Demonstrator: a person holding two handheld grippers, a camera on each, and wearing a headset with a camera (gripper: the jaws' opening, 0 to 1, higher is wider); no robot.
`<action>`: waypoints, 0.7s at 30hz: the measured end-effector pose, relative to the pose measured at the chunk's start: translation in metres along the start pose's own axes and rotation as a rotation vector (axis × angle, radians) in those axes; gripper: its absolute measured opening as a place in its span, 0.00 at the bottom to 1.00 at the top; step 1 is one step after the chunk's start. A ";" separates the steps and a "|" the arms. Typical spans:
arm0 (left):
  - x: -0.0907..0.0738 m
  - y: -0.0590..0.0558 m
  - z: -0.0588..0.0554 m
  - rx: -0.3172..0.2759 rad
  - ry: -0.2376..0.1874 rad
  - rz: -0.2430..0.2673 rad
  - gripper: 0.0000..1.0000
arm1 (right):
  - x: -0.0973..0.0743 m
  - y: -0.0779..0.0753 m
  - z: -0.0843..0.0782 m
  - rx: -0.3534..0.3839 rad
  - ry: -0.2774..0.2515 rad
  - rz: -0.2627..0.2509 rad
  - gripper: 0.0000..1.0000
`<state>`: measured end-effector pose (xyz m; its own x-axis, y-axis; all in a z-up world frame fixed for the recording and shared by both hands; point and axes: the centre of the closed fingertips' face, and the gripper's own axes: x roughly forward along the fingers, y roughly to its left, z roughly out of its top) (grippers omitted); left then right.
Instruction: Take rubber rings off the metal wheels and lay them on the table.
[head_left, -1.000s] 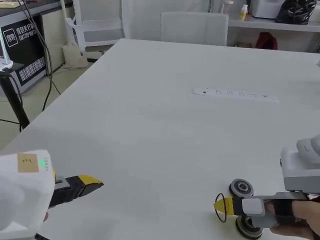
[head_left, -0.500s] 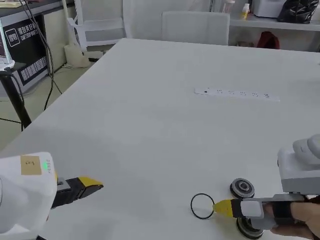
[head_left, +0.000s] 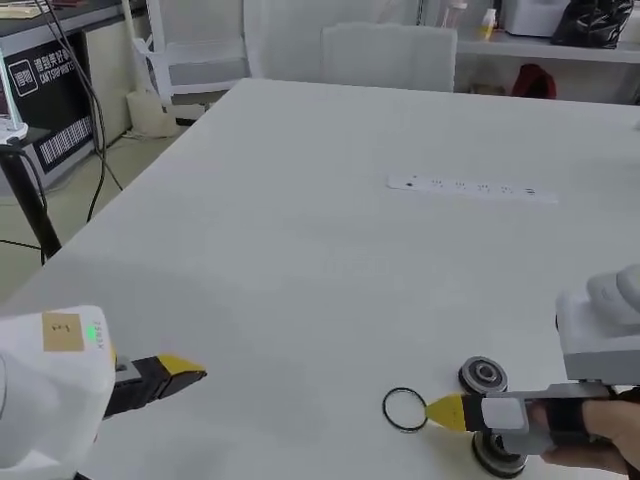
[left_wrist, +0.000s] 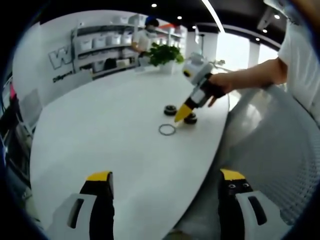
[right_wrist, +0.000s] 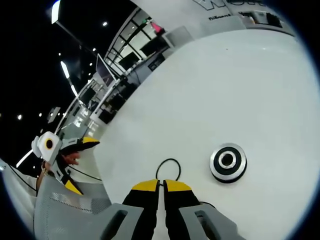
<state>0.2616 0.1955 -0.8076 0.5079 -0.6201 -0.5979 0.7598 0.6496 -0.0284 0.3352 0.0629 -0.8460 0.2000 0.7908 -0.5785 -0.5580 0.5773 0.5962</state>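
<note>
— One rubber ring (head_left: 404, 410) was seen lying flat on the worktop (head_left: 300, 250). Was it counted as done?

— It was judged so. It was lying free, just beside the tip of the right hand-held gripper (head_left: 440, 412). In the right gripper view that gripper's jaws were shown pressed together, with nothing between them.

— And how many metal wheels were counted?

— Two. The far wheel (head_left: 483, 376) was standing clear, near the ring. The near wheel (head_left: 497, 456) was partly covered by the right hand-held gripper.

— Were rings left on them?

— A dark outer band was made out on the far wheel in the right gripper view. It was taken to be a ring not yet removed, though that could not be settled. Too little of the near wheel was shown for anything to be said.

— So how much was reckoned to be left?

— At least one ring was thought likely to remain, so about half the work was judged done.

— Where was the left hand-held gripper (head_left: 180, 368) found?

— It was held well apart from the wheels, at the near left edge of the worktop. Its jaws were spread wide and nothing was carried. Farther off, a white power strip (head_left: 470, 187) was lying on the worktop, with no part in the job.
</note>
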 end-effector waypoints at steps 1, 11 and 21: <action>0.000 0.000 0.000 0.001 0.000 0.000 0.88 | 0.000 0.001 0.001 -0.001 -0.002 0.001 0.00; -0.002 0.001 0.006 0.025 -0.003 0.003 0.87 | -0.007 0.005 0.008 -0.033 -0.021 0.021 0.01; -0.004 -0.001 0.010 0.033 -0.008 0.006 0.87 | -0.020 0.019 0.023 -0.071 -0.073 0.046 0.03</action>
<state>0.2626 0.1930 -0.7974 0.5153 -0.6199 -0.5917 0.7698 0.6382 0.0017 0.3393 0.0623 -0.8103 0.2295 0.8305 -0.5075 -0.6234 0.5259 0.5786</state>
